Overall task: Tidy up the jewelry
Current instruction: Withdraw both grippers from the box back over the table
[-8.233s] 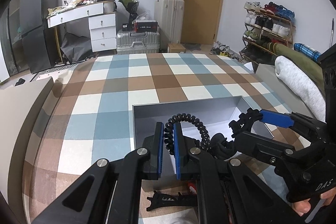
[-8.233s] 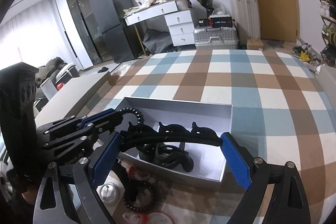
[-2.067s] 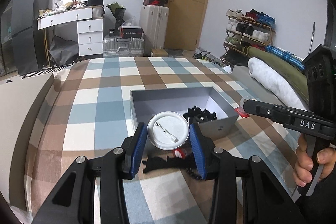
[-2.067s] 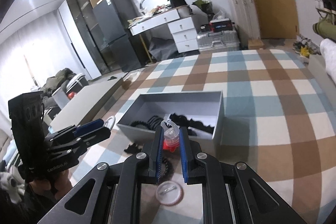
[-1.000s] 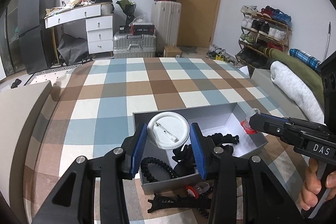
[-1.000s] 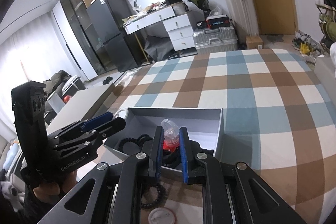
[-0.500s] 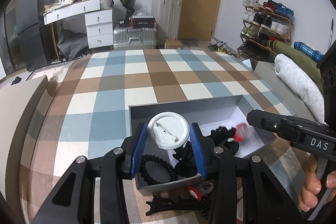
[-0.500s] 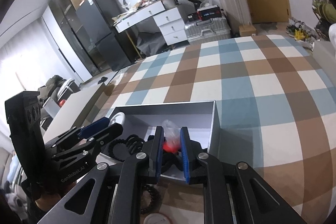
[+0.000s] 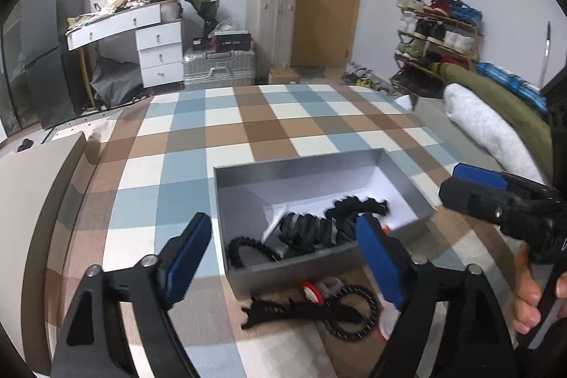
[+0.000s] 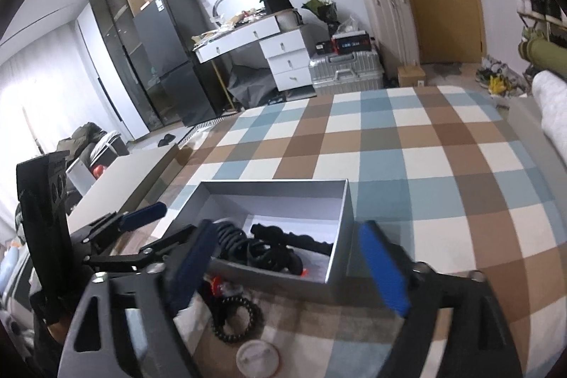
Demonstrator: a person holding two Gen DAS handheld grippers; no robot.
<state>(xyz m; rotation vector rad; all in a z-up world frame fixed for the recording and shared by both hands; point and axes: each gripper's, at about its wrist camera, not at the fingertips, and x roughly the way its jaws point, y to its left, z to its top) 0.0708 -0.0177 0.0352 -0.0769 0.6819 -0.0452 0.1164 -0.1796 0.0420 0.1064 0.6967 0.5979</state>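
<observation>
Left tongs (image 9: 283, 257) and right tongs (image 10: 294, 261): both spread wide, nothing gripped. Grey box (image 9: 407, 181) at 12 o'clock on checked bed cover (image 9: 226, 116), black hair ties (image 9: 312, 225) inside. Bead bracelet (image 10: 235, 317), round badge (image 10: 258, 360) at 6 o'clock, outside box.

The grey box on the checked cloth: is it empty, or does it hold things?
Not empty: the grey box is open, with black coiled bands lying inside.

— What do we see past the checked blue, brown and white cloth (image 9: 248, 130)?
— We see a white drawer desk (image 9: 141, 38), a silver ribbed suitcase (image 9: 219, 69) and a wooden shoe rack (image 9: 432, 34).
</observation>
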